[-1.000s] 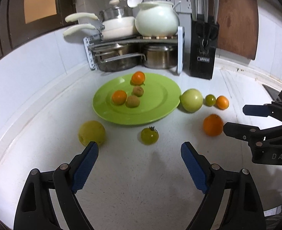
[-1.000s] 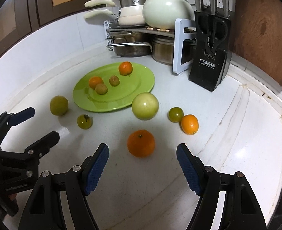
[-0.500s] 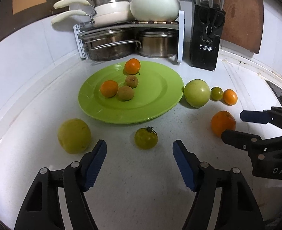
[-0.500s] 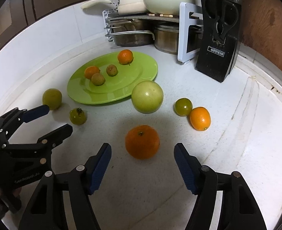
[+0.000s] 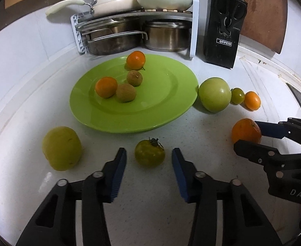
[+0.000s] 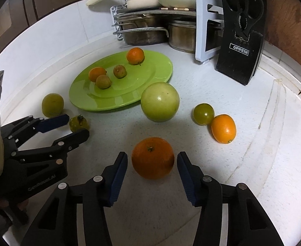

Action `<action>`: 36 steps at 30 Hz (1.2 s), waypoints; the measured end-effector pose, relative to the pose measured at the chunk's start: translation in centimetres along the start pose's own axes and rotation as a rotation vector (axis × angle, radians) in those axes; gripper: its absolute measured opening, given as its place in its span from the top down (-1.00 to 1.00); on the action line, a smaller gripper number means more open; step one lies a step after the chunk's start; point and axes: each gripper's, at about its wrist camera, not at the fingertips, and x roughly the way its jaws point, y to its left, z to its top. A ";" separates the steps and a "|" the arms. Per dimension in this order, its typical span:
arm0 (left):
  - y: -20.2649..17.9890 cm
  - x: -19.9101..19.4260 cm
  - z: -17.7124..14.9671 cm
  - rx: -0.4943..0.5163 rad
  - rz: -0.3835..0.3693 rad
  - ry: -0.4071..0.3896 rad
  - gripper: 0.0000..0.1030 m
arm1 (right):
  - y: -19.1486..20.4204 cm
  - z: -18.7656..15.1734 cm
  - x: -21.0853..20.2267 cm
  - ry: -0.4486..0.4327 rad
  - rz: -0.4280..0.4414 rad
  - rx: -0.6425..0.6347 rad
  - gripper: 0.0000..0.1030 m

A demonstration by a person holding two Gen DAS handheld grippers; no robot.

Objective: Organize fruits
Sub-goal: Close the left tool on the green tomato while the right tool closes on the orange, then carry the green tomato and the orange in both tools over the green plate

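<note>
Flanking fruit (untouched), closing: left hand-held gripper (image 5: 149,160) tomato (image 5: 149,153), right hand-held gripper (image 6: 152,164) orange (image 6: 152,157).

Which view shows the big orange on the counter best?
The right wrist view: the big orange sits whole between the right tool pads, with a gap on each side. In the left wrist view it is small at the right edge, partly hidden by that tool.

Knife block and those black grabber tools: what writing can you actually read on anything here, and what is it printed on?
"OPPEIN": white boxed label on the front of the black knife block.
"DAS": the start of a word on the body of the right gripper, cut off at the picture's edge.
Faint lettering on the body of the left gripper: too blurred to read.
Nothing else carries writing.
</note>
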 end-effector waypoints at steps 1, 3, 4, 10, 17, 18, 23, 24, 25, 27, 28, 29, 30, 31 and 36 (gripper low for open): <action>-0.1 0.1 0.0 0.000 -0.003 0.003 0.24 | 0.0 0.0 0.0 -0.001 0.004 0.000 0.04; -0.1 0.2 0.0 -0.002 -0.005 0.007 0.31 | 0.0 0.1 0.1 -0.002 0.006 0.001 0.07; -0.1 0.3 0.0 -0.004 -0.008 0.007 0.37 | 0.0 0.1 0.2 -0.003 0.006 -0.001 0.08; 0.1 0.2 0.0 -0.018 -0.022 0.005 0.42 | 0.0 0.3 0.4 -0.004 0.011 -0.005 0.16; -0.1 -0.8 0.0 -0.022 -0.033 -0.013 0.42 | 0.2 0.2 0.0 -0.012 0.021 -0.008 0.17; -0.1 -1.0 0.0 -0.024 -0.032 -0.016 0.42 | 0.2 0.2 -0.1 -0.015 0.024 -0.008 0.17; -0.1 -2.0 0.1 -0.027 -0.031 -0.035 0.42 | 0.4 0.4 -1.0 -0.034 0.028 -0.018 0.17; -0.1 -2.3 0.1 -0.026 -0.031 -0.041 0.42 | 0.5 0.5 -1.2 -0.040 0.028 -0.020 0.17; -0.1 -2.5 0.2 -0.026 -0.030 -0.045 0.42 | 0.5 0.5 -1.4 -0.045 0.029 -0.023 0.17; -0.2 -3.1 0.2 -0.026 -0.029 -0.057 0.42 | 0.6 0.7 -2.0 -0.055 0.033 -0.027 0.17; -0.2 -3.4 0.2 -0.027 -0.029 -0.062 0.42 | 0.7 0.8 -2.3 -0.063 0.034 -0.031 0.17; -0.2 -3.7 0.2 -0.029 -0.027 -0.068 0.42 | 0.7 0.8 -2.5 -0.070 0.035 -0.035 0.17; -0.2 -4.1 0.3 -0.032 -0.025 -0.075 0.42 | 0.9 0.9 -2.8 -0.077 0.036 -0.038 0.17; -0.2 -4.5 0.3 -0.034 -0.025 -0.081 0.42 | 1.0 1.0 -3.1 -0.084 0.037 -0.042 0.17; -0.1 -6.2 0.6 -0.049 -0.018 -0.111 0.42 | 1.6 1.5 -4.7 -0.115 0.048 -0.062 0.17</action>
